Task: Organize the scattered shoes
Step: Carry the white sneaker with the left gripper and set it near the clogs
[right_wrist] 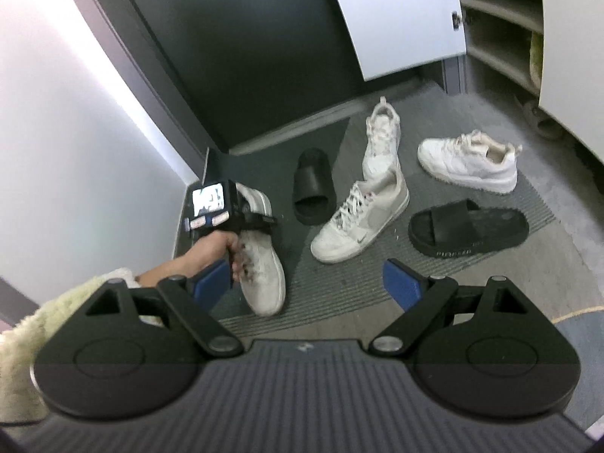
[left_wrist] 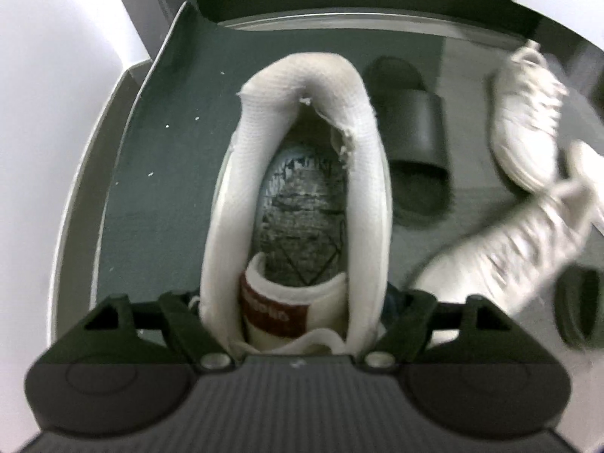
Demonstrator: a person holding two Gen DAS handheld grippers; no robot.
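Observation:
My left gripper [left_wrist: 294, 313] is shut on a worn white sneaker [left_wrist: 294, 173] with a red tongue label, gripping it across the opening, heel end away from the camera. The right wrist view shows that same sneaker [right_wrist: 260, 264] tilted and lifted off the mat under the left gripper [right_wrist: 226, 211]. My right gripper [right_wrist: 307, 283] stands open above the mat with nothing between its blue pads [right_wrist: 404, 283]. Scattered on the mat are three other white sneakers [right_wrist: 358, 222], [right_wrist: 381, 139], [right_wrist: 468, 162] and two black slides [right_wrist: 313, 185], [right_wrist: 468, 226].
A grey ribbed mat [right_wrist: 521, 204] covers the floor in front of a dark door [right_wrist: 245, 37]. A white wall [right_wrist: 56, 132] closes the left side. An open shoe cabinet with shelves [right_wrist: 498, 30] stands at the right. A person's fluffy sleeve [right_wrist: 37, 321] is at the lower left.

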